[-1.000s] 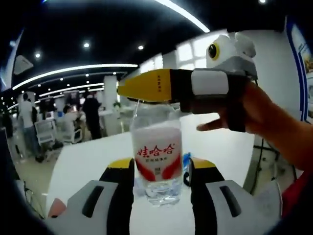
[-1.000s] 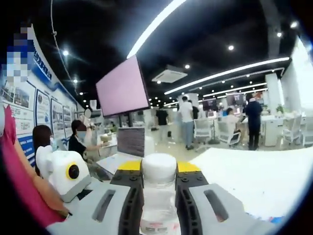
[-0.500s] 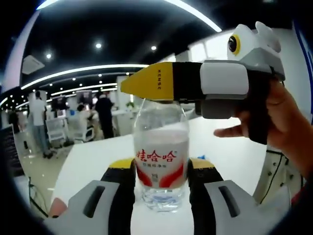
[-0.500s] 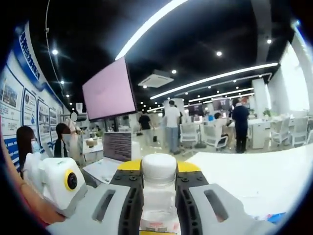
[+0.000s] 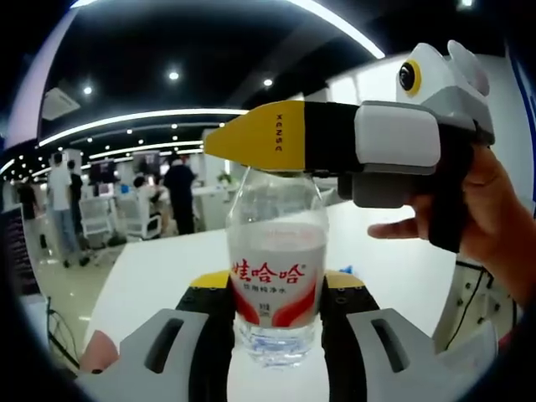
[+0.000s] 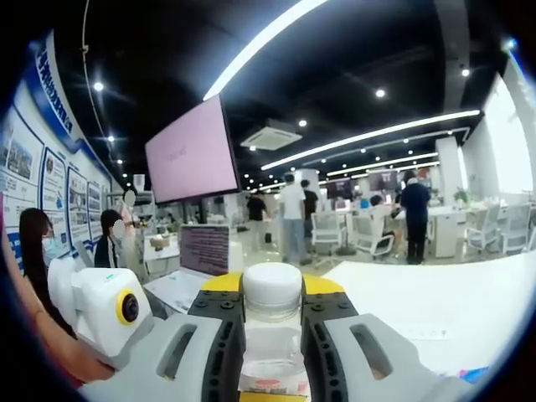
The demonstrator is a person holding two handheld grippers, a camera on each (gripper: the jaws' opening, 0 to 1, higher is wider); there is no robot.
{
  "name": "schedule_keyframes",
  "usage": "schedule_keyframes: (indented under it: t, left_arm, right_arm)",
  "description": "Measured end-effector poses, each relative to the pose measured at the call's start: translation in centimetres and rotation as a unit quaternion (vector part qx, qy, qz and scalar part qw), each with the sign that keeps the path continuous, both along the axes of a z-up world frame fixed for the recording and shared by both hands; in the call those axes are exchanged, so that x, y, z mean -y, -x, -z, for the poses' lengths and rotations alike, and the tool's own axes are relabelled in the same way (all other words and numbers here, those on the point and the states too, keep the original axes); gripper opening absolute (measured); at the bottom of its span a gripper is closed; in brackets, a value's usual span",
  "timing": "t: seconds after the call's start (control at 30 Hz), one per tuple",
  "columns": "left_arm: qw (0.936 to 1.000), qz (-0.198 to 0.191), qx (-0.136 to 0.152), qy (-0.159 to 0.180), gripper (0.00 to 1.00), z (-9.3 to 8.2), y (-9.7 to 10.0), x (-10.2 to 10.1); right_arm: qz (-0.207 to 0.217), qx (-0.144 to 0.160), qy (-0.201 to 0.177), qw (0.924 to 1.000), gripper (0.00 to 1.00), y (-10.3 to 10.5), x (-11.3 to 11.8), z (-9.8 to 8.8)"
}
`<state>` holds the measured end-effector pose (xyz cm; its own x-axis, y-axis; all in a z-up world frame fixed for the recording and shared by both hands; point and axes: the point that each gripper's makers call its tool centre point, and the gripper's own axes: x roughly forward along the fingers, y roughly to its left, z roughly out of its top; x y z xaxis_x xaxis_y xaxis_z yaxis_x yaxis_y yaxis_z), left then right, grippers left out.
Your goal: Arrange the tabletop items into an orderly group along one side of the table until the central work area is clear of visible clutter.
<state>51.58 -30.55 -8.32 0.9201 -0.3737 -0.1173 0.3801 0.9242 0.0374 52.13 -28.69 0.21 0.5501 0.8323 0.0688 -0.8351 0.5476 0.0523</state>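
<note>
Holding the water bottle (image 5: 276, 276) above the white surface (image 5: 159, 276), I have my left gripper (image 5: 275, 314) closed on its thin, crushable lower body and my right gripper (image 6: 272, 322) clamped on the stiffer neck below the cap (image 6: 271, 287).

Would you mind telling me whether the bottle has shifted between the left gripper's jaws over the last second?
No; the bottle sits centred in the left gripper as before.

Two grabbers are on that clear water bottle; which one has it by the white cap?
The right gripper pinches the clear plastic water bottle just below its white cap; the left gripper clamps the red-labelled body.
</note>
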Motion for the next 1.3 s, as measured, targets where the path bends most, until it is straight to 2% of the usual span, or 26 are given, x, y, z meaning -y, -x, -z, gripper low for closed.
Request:
schedule_keyframes:
  t: [0.3, 0.7, 0.77, 0.87, 0.97, 1.23, 1.3]
  left_arm:
    - [1.0, -0.003, 0.0, 0.008, 0.36, 0.0, 0.0, -0.2]
    - [0.9998, -0.017, -0.005, 0.009, 0.36, 0.5, 0.0, -1.1]
    - [0.9998, -0.019, -0.004, 0.009, 0.36, 0.5, 0.0, -1.3]
    - [0.9995, -0.027, 0.003, 0.013, 0.36, 0.1, -0.1, -2.0]
    - [0.9993, -0.035, 0.006, 0.011, 0.36, -0.1, -0.2, -2.8]
    - [0.9982, -0.057, -0.004, 0.014, 0.36, 0.9, -0.3, -4.6]
    - [0.998, -0.062, -0.006, 0.013, 0.36, 1.1, -0.4, -4.9]
  right_arm:
    - [-0.006, 0.01, 0.007, 0.9999, 0.24, 0.0, -0.4, 0.1]
    - [-0.015, 0.031, 0.038, 0.9987, 0.27, 0.3, -1.2, 0.9]
    - [-0.017, 0.029, 0.043, 0.9985, 0.29, 0.4, -1.2, 1.2]
    - [-0.018, 0.029, 0.05, 0.9981, 0.39, 0.6, -1.2, 1.8]
    - [-0.02, 0.027, 0.048, 0.9983, 0.39, 0.9, -0.8, 2.0]
    - [-0.006, 0.025, 0.046, 0.9986, 0.43, 0.6, 0.6, 2.4]
    - [-0.005, 0.026, 0.043, 0.9987, 0.47, 0.6, 0.7, 2.4]
